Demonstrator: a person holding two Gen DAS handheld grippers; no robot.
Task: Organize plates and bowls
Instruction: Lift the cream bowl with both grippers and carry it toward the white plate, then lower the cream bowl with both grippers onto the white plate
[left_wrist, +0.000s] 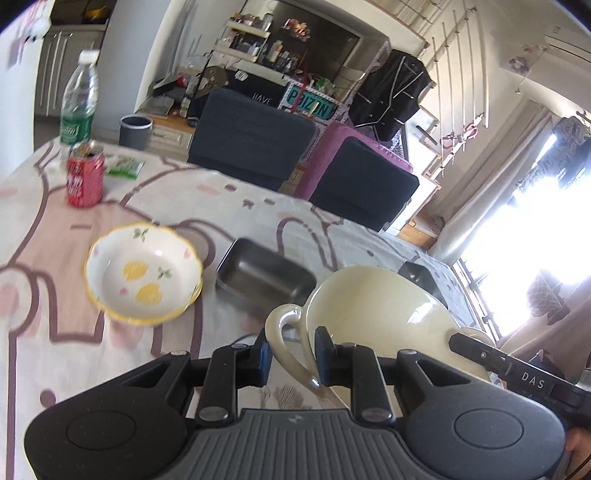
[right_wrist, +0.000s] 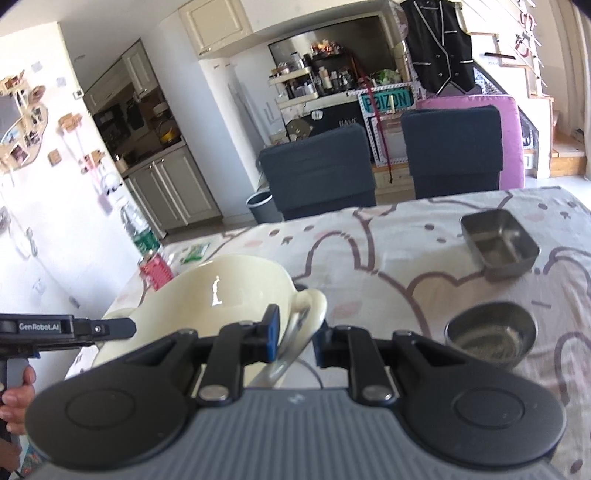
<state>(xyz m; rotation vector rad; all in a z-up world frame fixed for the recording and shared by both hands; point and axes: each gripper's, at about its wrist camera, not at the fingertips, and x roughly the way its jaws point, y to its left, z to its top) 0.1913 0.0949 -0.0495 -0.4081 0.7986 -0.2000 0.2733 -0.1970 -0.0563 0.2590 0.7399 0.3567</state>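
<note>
A cream two-handled bowl (left_wrist: 376, 306) is held above the table between both grippers. My left gripper (left_wrist: 291, 356) is shut on its left handle (left_wrist: 284, 332). My right gripper (right_wrist: 295, 338) is shut on its other handle (right_wrist: 308, 310); the bowl also shows in the right wrist view (right_wrist: 221, 291). A white bowl with lemon print (left_wrist: 144, 273) sits on the table to the left. A rectangular steel dish (left_wrist: 264, 278) lies beyond the cream bowl. A square steel dish (right_wrist: 498, 245) and a round steel bowl (right_wrist: 491, 334) sit at the right.
A red soda can (left_wrist: 85, 173), a water bottle (left_wrist: 79, 101) and a green packet (left_wrist: 125, 168) stand at the table's far left. Two dark chairs (right_wrist: 317, 173) stand behind the table. The tablecloth (right_wrist: 388, 251) is patterned.
</note>
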